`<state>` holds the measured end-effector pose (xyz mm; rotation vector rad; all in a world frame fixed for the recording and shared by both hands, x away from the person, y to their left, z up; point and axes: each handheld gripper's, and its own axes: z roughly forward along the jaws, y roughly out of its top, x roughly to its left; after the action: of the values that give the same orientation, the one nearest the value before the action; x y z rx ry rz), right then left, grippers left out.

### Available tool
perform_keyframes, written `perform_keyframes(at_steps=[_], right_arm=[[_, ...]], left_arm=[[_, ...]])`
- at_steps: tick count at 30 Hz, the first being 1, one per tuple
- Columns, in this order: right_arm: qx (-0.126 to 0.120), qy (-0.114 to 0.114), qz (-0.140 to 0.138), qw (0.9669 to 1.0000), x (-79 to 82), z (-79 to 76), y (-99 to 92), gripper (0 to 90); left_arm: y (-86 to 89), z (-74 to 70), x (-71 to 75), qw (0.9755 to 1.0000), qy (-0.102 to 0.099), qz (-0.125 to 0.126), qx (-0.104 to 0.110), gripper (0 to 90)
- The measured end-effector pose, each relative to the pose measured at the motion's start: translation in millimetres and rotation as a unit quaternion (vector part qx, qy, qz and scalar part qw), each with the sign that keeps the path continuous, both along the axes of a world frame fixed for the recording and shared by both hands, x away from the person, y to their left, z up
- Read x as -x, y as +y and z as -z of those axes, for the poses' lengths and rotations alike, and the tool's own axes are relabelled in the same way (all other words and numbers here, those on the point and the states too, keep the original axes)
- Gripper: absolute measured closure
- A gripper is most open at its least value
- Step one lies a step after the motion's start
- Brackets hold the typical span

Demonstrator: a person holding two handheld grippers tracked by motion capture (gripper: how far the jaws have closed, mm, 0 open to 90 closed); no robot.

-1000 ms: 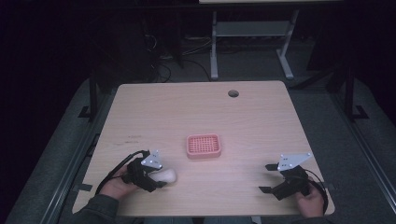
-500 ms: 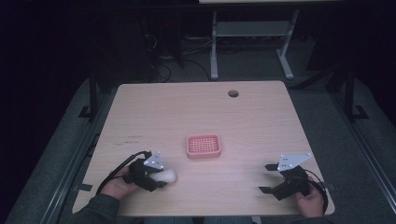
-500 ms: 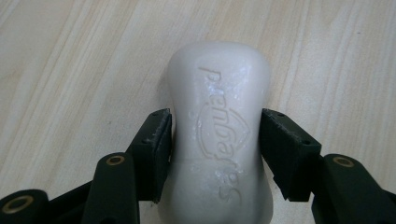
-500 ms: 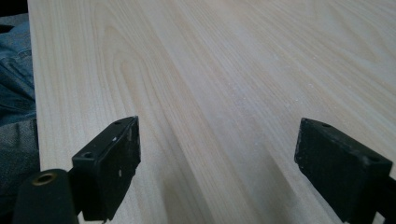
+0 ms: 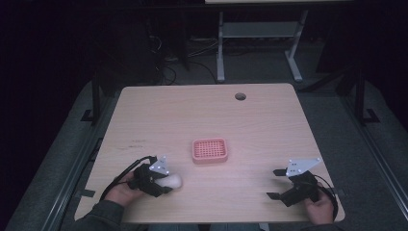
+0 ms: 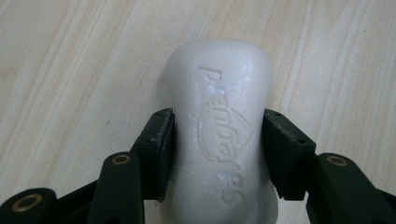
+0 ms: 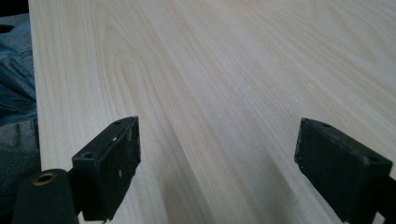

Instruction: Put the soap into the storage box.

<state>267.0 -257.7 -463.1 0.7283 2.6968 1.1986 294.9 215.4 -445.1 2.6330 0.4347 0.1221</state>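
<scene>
High view: left gripper w/ white soap bar near desk's front-left corner; pink soap dish mid-desk. Left gripper view: jaws just closed, pads clamping soap bar. Right gripper view: right gripper jaws wide apart, nothing between.

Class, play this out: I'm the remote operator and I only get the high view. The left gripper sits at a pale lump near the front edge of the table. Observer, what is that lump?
Observer: A white bar of soap, lying flat on the table, with raised lettering on its top face.
Operator: Is the left gripper actually on it?
Observer: Yes. Its jaws have just been closing, and both pads now press against the bar's long sides.
Operator: And the right gripper?
Observer: Its jaws stand wide apart with bare wood between them.
</scene>
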Motion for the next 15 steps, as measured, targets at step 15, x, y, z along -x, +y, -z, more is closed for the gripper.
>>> perform_keyframes(at_steps=[15], right_arm=[[-0.003,-0.004,-0.001,1.0000,0.5,-0.9,-1.0,14.0]], left_arm=[[-1.3,-2.1,0.7,0.9999,0.005,-0.008,-0.010,49.1]])
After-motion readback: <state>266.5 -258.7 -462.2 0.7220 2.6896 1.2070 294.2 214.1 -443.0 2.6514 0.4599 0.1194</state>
